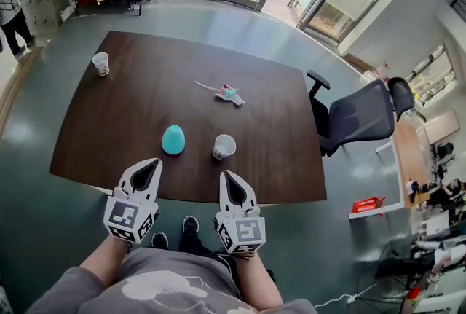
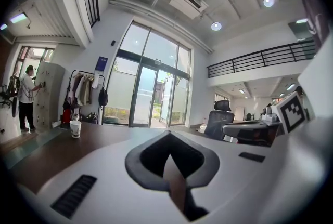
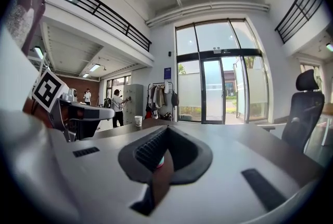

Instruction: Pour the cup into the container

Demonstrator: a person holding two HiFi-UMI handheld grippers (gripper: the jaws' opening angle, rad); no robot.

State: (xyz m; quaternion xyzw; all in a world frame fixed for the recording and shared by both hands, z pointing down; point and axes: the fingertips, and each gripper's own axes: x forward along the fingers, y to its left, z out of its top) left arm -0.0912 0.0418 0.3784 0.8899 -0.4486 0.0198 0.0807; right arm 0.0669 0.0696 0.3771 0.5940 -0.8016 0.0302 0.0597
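At the near edge of the dark wooden table point(image 1: 284, 159), the left gripper point(image 1: 149, 165) and the right gripper point(image 1: 228, 178) are held side by side, pointing across the tabletop. Each has its jaws pressed together with nothing between them. Just beyond the right gripper stands a white paper cup point(image 1: 224, 146), upright and untouched. Just to its left, ahead of the left gripper, sits the teal egg-shaped container point(image 1: 173, 139); cup and container are near each other but apart. A second paper cup point(image 1: 101, 63) stands at the far left corner of the table, and a small pale toy point(image 1: 228, 94) lies near the middle. A dark office chair point(image 1: 360, 116) stands at the table's right side. A person point(image 1: 12, 10) stands by the wall at far left.
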